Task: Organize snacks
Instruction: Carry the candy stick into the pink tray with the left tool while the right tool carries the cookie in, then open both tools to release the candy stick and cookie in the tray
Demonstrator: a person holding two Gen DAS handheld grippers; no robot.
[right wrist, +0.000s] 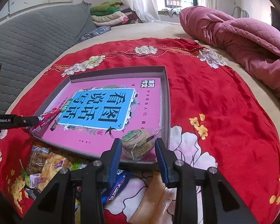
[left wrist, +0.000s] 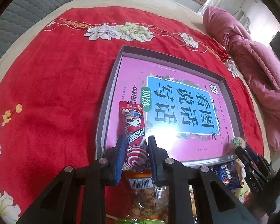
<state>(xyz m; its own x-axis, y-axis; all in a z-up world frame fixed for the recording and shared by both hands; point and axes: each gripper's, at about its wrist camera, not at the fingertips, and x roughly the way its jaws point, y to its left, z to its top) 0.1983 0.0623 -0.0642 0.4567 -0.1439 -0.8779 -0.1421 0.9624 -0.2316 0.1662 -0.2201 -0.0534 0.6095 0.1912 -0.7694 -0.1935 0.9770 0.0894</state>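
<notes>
A shallow grey tray (left wrist: 110,93) lies on the red cloth with a pink book flat on its floor. My left gripper (left wrist: 136,145) is shut on a red snack stick packet (left wrist: 133,127), which hangs over the tray's near left corner. In the right wrist view the same packet (right wrist: 46,118) pokes out of the left gripper (right wrist: 37,121) above the tray wall (right wrist: 166,102). My right gripper (right wrist: 138,143) is shut on a round green-labelled cake in a clear wrapper (right wrist: 138,141), low in the tray's near right corner. From the left wrist view this cake (left wrist: 238,141) shows at the right gripper's (left wrist: 242,149) tips.
Loose snacks lie in front of the tray: a blue packet (right wrist: 117,184), a pale yellow pack (right wrist: 155,196), biscuit packs (right wrist: 46,164) and a clear biscuit bag (left wrist: 149,199). A red floral cloth (right wrist: 214,102) covers the bed. A pink quilt (right wrist: 242,37) is heaped at the far right.
</notes>
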